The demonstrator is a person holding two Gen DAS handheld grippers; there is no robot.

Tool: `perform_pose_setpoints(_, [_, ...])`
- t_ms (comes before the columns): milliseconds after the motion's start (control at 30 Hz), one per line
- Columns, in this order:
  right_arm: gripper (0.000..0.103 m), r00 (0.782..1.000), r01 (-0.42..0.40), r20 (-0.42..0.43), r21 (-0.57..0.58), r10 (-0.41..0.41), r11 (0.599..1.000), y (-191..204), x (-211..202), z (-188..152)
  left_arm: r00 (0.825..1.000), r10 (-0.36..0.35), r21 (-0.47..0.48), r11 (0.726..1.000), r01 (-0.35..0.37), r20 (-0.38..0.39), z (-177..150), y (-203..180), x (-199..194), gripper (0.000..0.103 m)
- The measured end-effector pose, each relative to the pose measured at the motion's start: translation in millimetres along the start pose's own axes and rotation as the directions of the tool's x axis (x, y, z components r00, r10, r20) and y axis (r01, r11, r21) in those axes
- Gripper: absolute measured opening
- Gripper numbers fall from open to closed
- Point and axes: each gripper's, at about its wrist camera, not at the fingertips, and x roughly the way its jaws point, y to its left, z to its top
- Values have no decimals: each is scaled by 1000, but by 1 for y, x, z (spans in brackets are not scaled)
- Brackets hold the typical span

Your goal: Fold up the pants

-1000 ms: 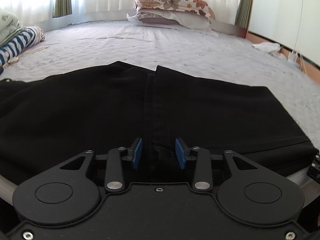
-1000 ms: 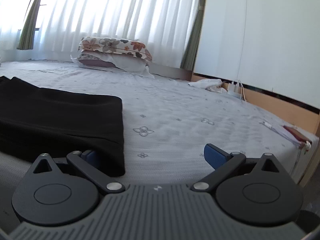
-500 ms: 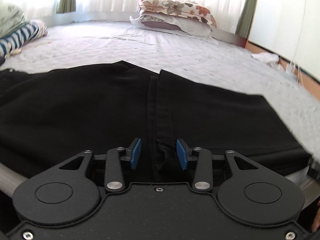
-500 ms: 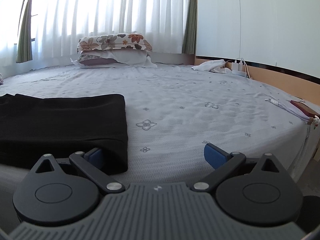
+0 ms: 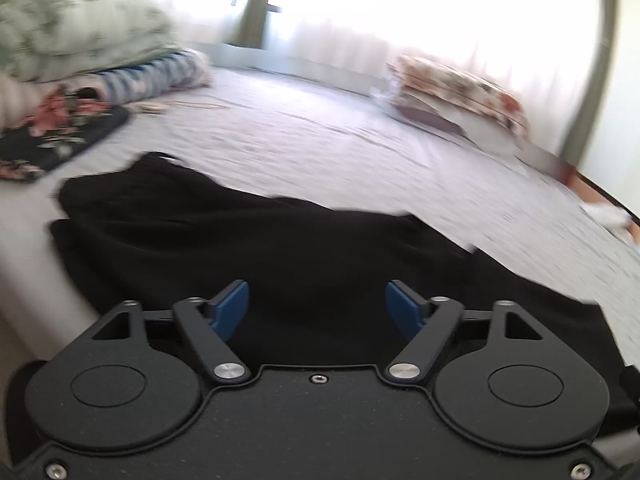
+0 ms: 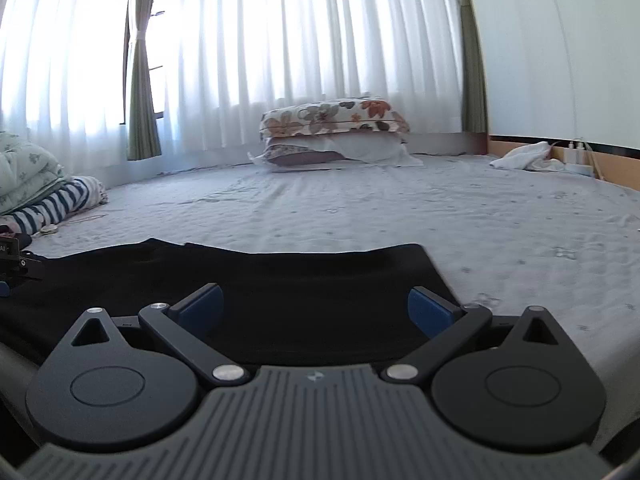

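Left gripper (image 5: pixel 317 306) is opening, its blue pads (image 5: pixel 230 310) spread apart over the black pants (image 5: pixel 280 248) with no cloth pinched between them. Right gripper (image 6: pixel 316 310) stands wide apart too, its pads either side of bare black fabric and pressing on nothing.

Those pants (image 6: pixel 240 280) lie flat on the bed (image 6: pixel 400 216), close to its near edge, already doubled into a broad dark slab. Their long axis runs across both views, left to right, roughly along the bed's near edge. In the right wrist view one short end finishes in a straight edge just past the right pad. In the left wrist view the other end looks rumpled and uneven near the floral cloth (image 5: pixel 60 132). Which end is the waist I cannot tell; the left view is blurred.

Risks, as I judge them:
- With both grippers free, nothing holds the layers, so a careless regrasp could take only the top layer and pull the fold open.
- The rumpled far end could be folded in as it lies and leave a lumpy, crooked bundle.
- The pants sit near the bed's edge, so a drag toward the person could let part of them slide off.
- Black on black hides the seams and edges, so a pinch could land off the corner and skew the next fold.
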Motion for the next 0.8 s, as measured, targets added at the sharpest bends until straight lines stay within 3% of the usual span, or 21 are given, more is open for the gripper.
perform_pose_setpoints(167, [103,998,-52,-31,-50,51,997,52,45,-1,989,137,-87,987,-132,62,14,52,0,89])
perform_pose_setpoints(233, [103,997,-58,-53,-65,55,996,70,58,-5,978,196,-126,974,-186,75,21,72,2,98])
perform_pose_setpoints(400, [103,988,-97,-128,-113,83,989,105,78,-25,944,316,-231,930,-287,99,34,117,16,98])
perform_pose_setpoints(533, [103,989,-112,-117,-190,91,975,124,68,-45,925,372,-304,892,-335,71,34,144,31,98])
perform_pose_setpoints(700, [103,988,-125,-115,-166,107,978,122,66,-47,909,415,-390,842,-374,24,28,166,49,98])
perform_pose_setpoints(800, [103,989,-124,-105,-173,107,977,122,66,-48,917,396,-404,846,-346,44,24,168,54,103])
